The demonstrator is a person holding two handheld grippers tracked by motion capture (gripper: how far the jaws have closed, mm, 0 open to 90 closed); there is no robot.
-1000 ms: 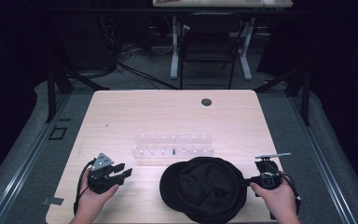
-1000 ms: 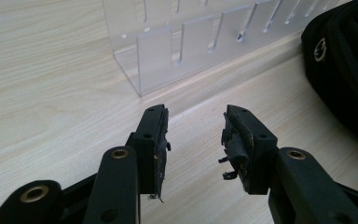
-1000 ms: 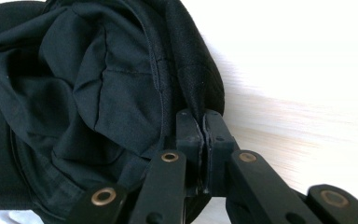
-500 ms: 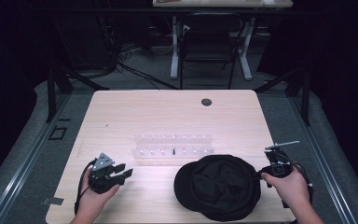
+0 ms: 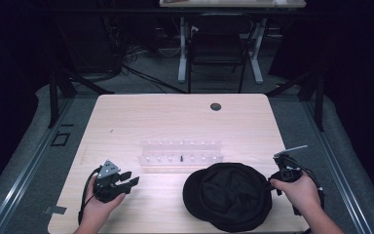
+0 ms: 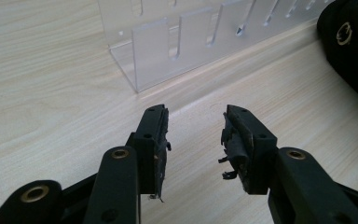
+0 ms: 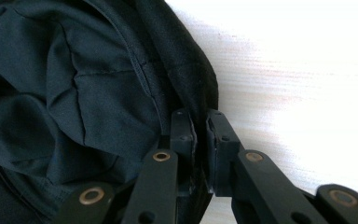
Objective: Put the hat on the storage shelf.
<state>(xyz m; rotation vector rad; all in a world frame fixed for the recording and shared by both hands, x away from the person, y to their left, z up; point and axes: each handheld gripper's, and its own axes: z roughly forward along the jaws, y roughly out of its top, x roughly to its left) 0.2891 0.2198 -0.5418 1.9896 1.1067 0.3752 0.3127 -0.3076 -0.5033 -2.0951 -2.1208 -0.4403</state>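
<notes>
Light wood worktop (image 5: 141, 122) under the high camera. I see a black cap (image 5: 229, 195) lying near the front edge, right of centre, opening upward so its lining shows. My right hand-held gripper (image 5: 274, 181) is at the cap's right rim; in the right gripper view the jaws are closed down on the rim of the cap (image 7: 182, 74), one jaw inside against the lining, the other outside, with the fabric pinched between them and only a thin gap left. The person's right hand (image 5: 299, 192) wraps the tool from the front right corner of the worktop. The left hand-held gripper (image 5: 126, 180) sits at front left, held by the left hand (image 5: 100, 204), low over the wood and well apart from the cap. In the left gripper view its jaws stand wide apart with nothing between them, bare wood showing through the gap; the pads look frayed. Ahead of it lies a clear acrylic rack (image 6: 182, 42) with slots, set across the middle of the worktop (image 6: 37, 93), just behind the cap in the high view (image 5: 180, 151). A small dark thing stands in one slot; I cannot tell what it is. A round dark grommet (image 5: 215, 106) marks the far side.
</notes>
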